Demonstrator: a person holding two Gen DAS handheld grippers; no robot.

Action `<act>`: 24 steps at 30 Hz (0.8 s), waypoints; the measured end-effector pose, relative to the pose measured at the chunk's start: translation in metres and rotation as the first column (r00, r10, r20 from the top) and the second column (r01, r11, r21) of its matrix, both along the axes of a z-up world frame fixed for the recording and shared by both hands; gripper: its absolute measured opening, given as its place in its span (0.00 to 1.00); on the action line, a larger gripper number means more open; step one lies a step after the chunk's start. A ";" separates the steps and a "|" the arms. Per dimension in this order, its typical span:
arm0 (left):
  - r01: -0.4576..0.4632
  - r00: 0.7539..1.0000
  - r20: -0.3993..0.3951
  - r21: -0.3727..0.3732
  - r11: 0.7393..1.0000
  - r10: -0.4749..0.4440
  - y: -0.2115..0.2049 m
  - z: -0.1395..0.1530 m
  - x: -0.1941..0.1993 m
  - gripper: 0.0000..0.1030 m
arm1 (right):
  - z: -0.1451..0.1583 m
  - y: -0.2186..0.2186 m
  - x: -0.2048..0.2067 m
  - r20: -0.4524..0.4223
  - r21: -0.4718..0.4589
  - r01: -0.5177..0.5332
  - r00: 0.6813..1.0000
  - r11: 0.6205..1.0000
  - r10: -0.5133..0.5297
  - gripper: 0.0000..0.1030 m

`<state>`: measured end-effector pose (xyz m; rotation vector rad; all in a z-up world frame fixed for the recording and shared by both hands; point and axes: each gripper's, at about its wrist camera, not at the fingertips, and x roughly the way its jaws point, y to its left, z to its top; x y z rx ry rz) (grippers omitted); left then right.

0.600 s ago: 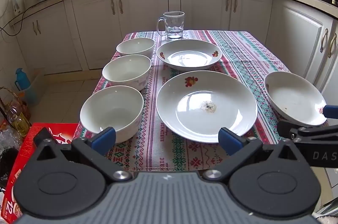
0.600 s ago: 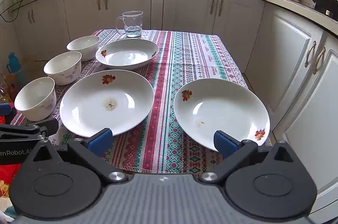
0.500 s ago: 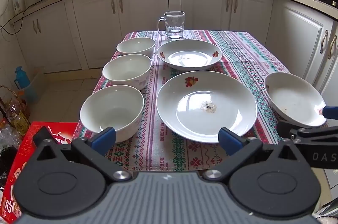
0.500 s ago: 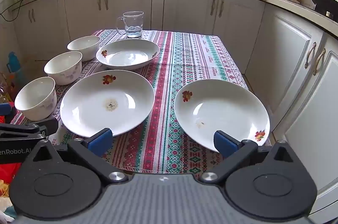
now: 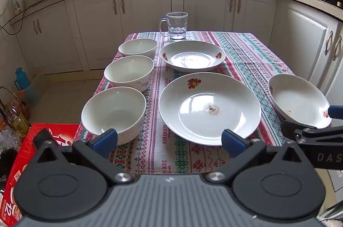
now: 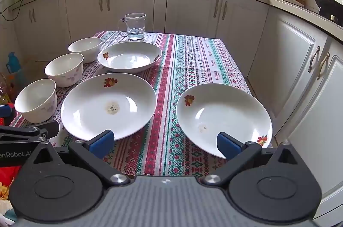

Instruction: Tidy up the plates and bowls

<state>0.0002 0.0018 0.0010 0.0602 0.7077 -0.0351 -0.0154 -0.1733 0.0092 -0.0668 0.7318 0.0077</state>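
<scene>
Both grippers hang tilted downward at the near edge of the counter (image 5: 246, 49), side by side. The left gripper (image 5: 169, 140) has its jaws spread wide and empty, between the nearest bowl (image 5: 113, 111) and the large plate (image 5: 209, 108). The right gripper (image 6: 165, 142) is likewise wide open, holding nothing, between that plate and the right plate (image 6: 224, 117). Three bowls stand upright, rims up, in a row running away along the counter's left edge: nearest, middle bowl (image 5: 129, 71), far bowl (image 5: 138, 48). A far plate (image 5: 191, 55) lies flat beyond the large one, a glass mug (image 5: 176, 25) behind it. The right plate sits close to the right edge; the striped cloth at far right is bare
</scene>
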 end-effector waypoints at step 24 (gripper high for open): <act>-0.006 1.000 0.008 0.000 1.000 0.006 0.001 0.002 -0.002 0.99 | 0.001 0.002 -0.003 0.019 -0.017 -0.004 1.000 1.000 0.004 1.00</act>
